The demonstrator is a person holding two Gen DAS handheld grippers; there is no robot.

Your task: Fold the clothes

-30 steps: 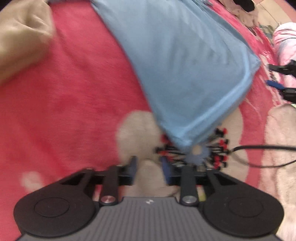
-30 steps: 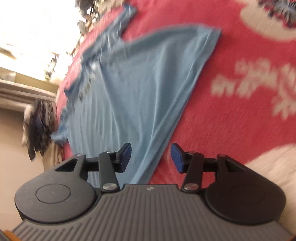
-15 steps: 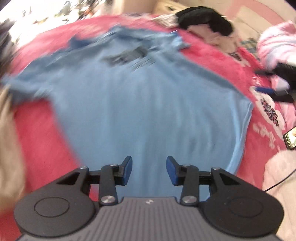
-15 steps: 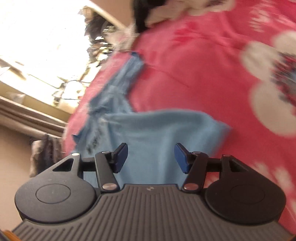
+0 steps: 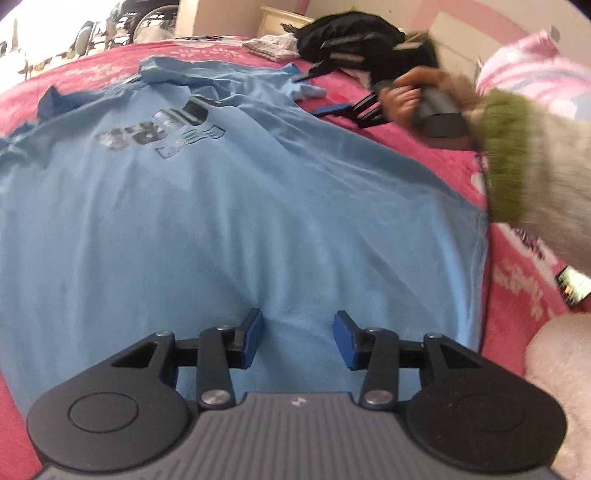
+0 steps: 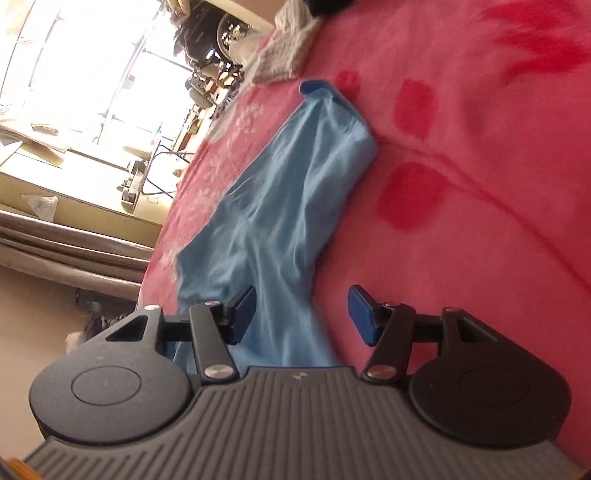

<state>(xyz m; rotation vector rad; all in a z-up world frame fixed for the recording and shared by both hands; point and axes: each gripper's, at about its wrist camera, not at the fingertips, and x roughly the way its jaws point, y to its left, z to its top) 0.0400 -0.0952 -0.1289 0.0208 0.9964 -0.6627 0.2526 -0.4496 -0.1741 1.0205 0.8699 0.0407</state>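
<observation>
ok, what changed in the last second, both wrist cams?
The left gripper swung from the hem corner of the light blue T-shirt to above its lower middle; its jaws have just been opening, nothing between them. The right gripper travelled from the shirt's body up to its sleeve, open and empty. Unchanged: the T-shirt lies spread flat, print up, on the pink blanket, not yet folded.

A pink fleece blanket (image 5: 436, 162) with darker red and pale patterning covers the bed, and a pale fluffy cushion (image 5: 554, 354) lies at its near right corner. At the far side stands a cream cabinet (image 5: 284, 18) against a pale wall, with a dark heap of clothes (image 5: 343, 37) near it. A large bright window (image 6: 92, 62) floods the far left with daylight, with grey curtains (image 6: 66, 243) beside it.
</observation>
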